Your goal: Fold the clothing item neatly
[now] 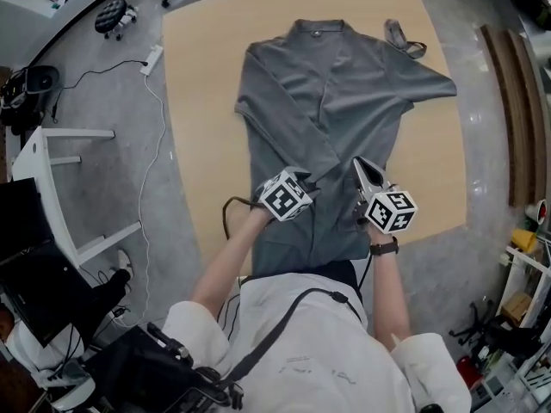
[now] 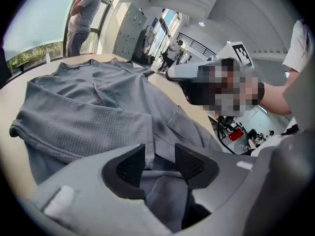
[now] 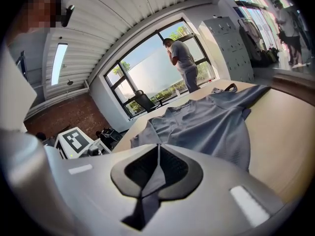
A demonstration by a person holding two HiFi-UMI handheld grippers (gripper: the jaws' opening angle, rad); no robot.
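Observation:
A grey long-sleeved shirt (image 1: 344,84) lies spread on the wooden table (image 1: 202,101), collar at the far side. One sleeve (image 1: 284,136) is folded slantwise across the body; the other sleeve (image 1: 426,80) reaches out to the right. My left gripper (image 1: 303,184) sits over the folded sleeve's end near the hem. In the left gripper view the left gripper (image 2: 160,154) stands open, with a fabric edge of the shirt (image 2: 88,107) in the gap, not pressed. My right gripper (image 1: 359,165) is at the hem beside it. The right gripper (image 3: 157,151) is shut on a thin fold of the shirt (image 3: 211,127).
A small grey strap (image 1: 405,40) lies by the shirt's far right shoulder. On the floor to the left are a white frame (image 1: 60,188), a cable (image 1: 155,144) and a power strip (image 1: 155,57). Wooden slats (image 1: 516,101) lie to the right. A person (image 3: 182,58) stands at the window.

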